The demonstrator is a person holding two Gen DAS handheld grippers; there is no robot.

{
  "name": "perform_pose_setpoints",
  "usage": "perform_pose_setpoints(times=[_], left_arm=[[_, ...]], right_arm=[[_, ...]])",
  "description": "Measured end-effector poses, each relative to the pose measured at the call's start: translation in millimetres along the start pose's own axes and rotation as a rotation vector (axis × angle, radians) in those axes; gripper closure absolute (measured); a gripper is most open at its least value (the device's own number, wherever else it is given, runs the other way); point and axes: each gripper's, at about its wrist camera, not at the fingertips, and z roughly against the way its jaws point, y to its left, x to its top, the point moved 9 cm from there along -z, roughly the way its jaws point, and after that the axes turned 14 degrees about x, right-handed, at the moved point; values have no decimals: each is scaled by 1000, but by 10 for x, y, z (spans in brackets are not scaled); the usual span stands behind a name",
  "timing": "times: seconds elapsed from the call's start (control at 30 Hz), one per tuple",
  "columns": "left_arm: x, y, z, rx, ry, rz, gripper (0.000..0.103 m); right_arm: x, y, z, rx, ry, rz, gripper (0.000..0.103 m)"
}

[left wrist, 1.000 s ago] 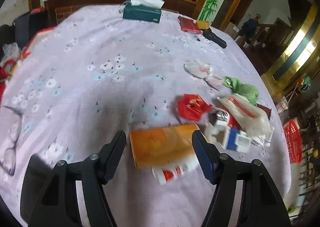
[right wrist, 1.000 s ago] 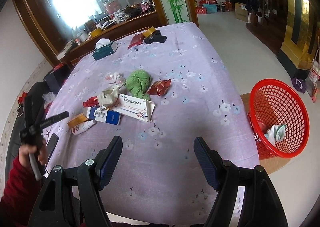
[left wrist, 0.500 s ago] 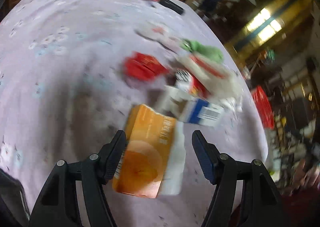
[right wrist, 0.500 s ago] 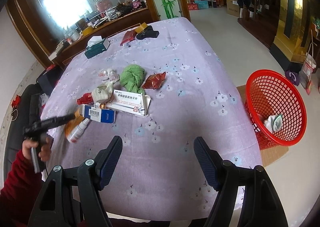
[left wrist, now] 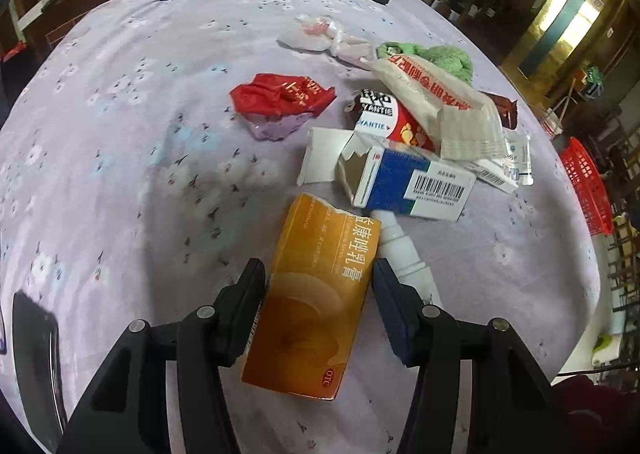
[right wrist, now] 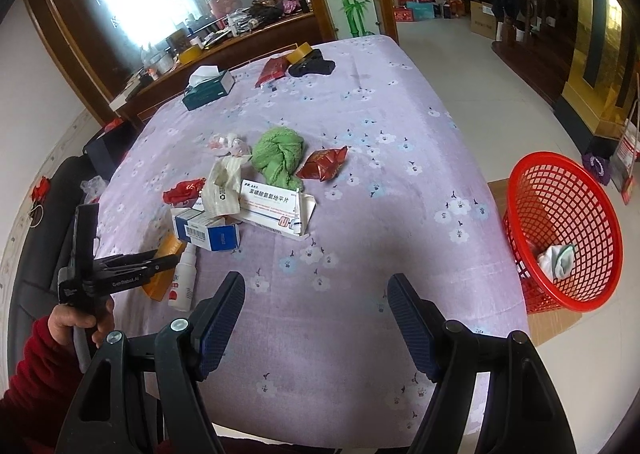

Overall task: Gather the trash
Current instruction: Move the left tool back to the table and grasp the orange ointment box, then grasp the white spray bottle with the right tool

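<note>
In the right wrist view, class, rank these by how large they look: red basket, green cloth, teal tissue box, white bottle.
1. Red basket, by far the largest.
2. Green cloth.
3. Teal tissue box and white bottle look about alike; the box lies farther from the camera, so I will not rank them.

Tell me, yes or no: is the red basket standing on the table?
No, the red basket stands on the floor beside the table, past its edge.

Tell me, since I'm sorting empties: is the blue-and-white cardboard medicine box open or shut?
Open. The blue-and-white cardboard medicine box has one end torn, its flap folded out, baring the brown inside.
</note>
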Motion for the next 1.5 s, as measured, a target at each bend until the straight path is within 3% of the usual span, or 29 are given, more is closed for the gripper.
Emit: perform_pose_setpoints(times=[0.1, 0.4, 0.73, 1.0, 1.2, 1.27, 1.5], left_arm=[[-34, 48, -92, 20, 25, 40, 49], [-251, 158, 158, 45, -59, 103, 51], [-465, 540, 550, 93, -144, 214, 51], [-630, 627, 627, 101, -143, 206, 50], [-644, 628, 604, 99, -141, 203, 50], [-644, 621, 605, 99, -143, 203, 50], [-560, 432, 644, 84, -156, 179, 50]], right_arm=[[-23, 42, -51, 19, 17, 13, 25], [-58, 490, -416, 97, 84, 88, 25], [-340, 1289, -1379, 216, 266, 116, 29], [-428, 1393, -1942, 130, 335, 87, 48], [-486, 1248, -2113, 62, 372, 51, 61], [-509, 1206, -2139, 68, 376, 33, 69], [-508, 1182, -1873, 78, 341, 83, 71]])
